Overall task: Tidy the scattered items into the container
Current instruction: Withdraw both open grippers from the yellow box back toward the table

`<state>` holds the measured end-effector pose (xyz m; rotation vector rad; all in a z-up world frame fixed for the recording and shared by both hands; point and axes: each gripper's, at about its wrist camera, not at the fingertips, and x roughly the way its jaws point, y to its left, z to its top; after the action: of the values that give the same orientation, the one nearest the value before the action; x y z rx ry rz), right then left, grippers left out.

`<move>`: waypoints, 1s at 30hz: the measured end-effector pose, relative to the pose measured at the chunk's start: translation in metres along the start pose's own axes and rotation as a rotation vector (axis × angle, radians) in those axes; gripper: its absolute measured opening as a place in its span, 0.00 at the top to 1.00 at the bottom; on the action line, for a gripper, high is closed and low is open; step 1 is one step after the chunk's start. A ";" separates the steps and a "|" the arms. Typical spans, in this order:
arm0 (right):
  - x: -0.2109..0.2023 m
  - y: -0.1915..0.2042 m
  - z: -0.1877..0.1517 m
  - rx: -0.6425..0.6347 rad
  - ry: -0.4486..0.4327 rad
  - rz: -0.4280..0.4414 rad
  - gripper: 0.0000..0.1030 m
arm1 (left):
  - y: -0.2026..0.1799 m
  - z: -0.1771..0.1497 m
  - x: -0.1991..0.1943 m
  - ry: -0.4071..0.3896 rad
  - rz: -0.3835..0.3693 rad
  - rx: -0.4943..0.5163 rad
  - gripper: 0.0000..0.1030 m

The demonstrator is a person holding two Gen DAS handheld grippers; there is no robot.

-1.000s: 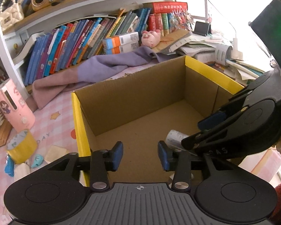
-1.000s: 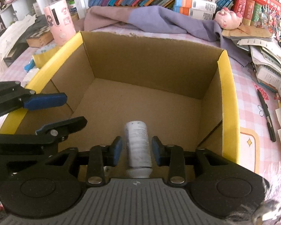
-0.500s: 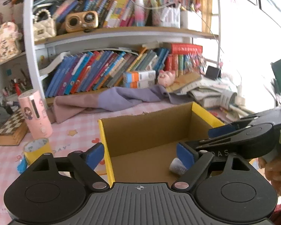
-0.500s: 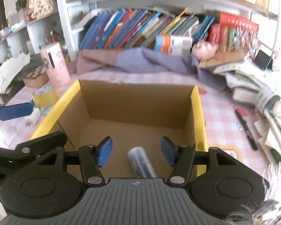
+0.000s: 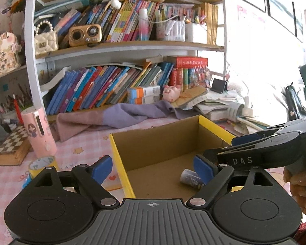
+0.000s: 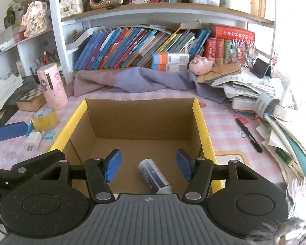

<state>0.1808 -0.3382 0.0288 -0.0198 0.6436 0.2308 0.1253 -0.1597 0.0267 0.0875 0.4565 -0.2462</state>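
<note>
box (image 6: 201, 122), cardboard with yellow rims, on the pink checked table; a small bottle (image 6: 153, 173) lies on its floor near the front wall. right gripper (image 6: 148, 163) above it, jaws spread and empty. left gripper (image 5: 153, 168) at the box's left rim, jaws opening, nothing between them. the tape roll (image 6: 44, 119), white plug (image 6: 33, 140) and pen (image 6: 248, 135) remain outside. risks: the two grippers, close together, may collide; a low reach leftward could catch the rim and shift the box.

- You can read "DAS" in pale letters on the black body of the right gripper (image 5: 242, 140).
- The red book (image 5: 190, 62), bottle and boxes carry print too small for you to read.
</note>
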 end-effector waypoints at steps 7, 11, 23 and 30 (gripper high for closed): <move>-0.023 0.032 -0.011 0.003 -0.048 -0.047 0.44 | 0.024 -0.012 -0.024 -0.019 -0.019 -0.006 0.11; -0.031 0.054 -0.019 0.003 -0.043 -0.059 0.44 | 0.040 -0.020 -0.040 -0.016 -0.029 -0.012 0.10; -0.060 0.124 -0.039 -0.010 -0.059 -0.094 0.41 | 0.081 -0.040 -0.090 -0.046 -0.040 -0.051 0.07; -0.072 0.154 -0.068 0.023 -0.012 -0.115 0.40 | 0.094 -0.058 -0.116 -0.036 -0.071 -0.038 0.07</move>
<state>0.0509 -0.2092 0.0256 -0.0334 0.6315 0.1129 0.0240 -0.0362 0.0294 0.0300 0.4289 -0.3088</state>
